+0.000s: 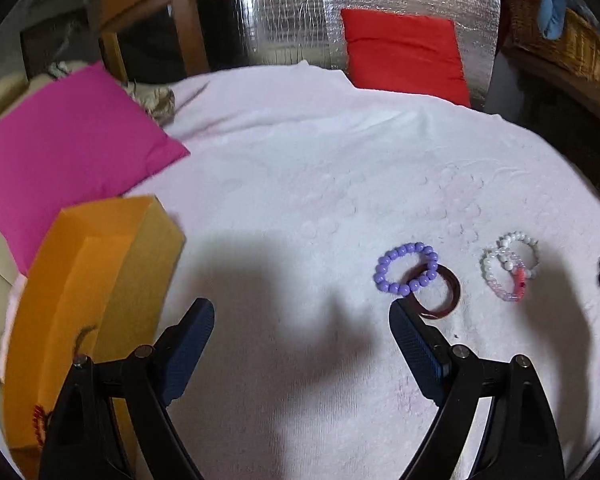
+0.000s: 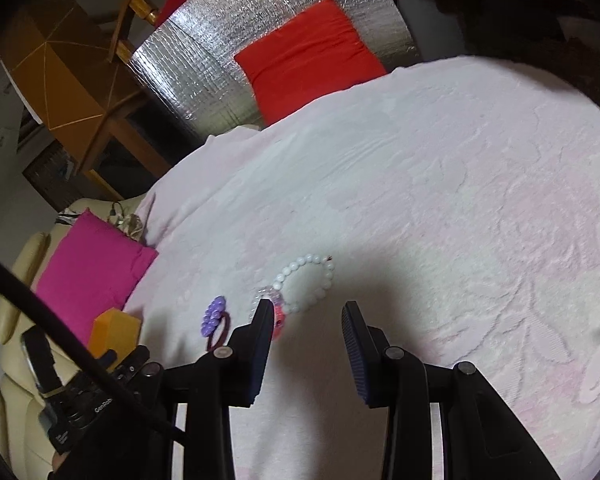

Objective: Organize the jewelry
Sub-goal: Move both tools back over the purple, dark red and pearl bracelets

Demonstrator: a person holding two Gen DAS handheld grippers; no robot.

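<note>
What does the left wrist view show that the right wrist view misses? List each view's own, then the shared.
Left wrist only: the wicker basket and blue cloth.
Right wrist only: the left gripper's body and black cable.
Both: purple bead bracelet overlapping the dark red bangle, white bead bracelet, orange box, magenta pillow, red cushion.

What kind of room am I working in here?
Probably a home bedroom or living room: a soft surface under a pale textured blanket, a pink cushion, a red cushion, and wooden furniture behind.

White bedspread (image 1: 300, 152), red cushion (image 1: 404, 54) against silver foil panel (image 1: 284, 8) (wooden cabinet (image 1: 148, 20) behind)
</note>
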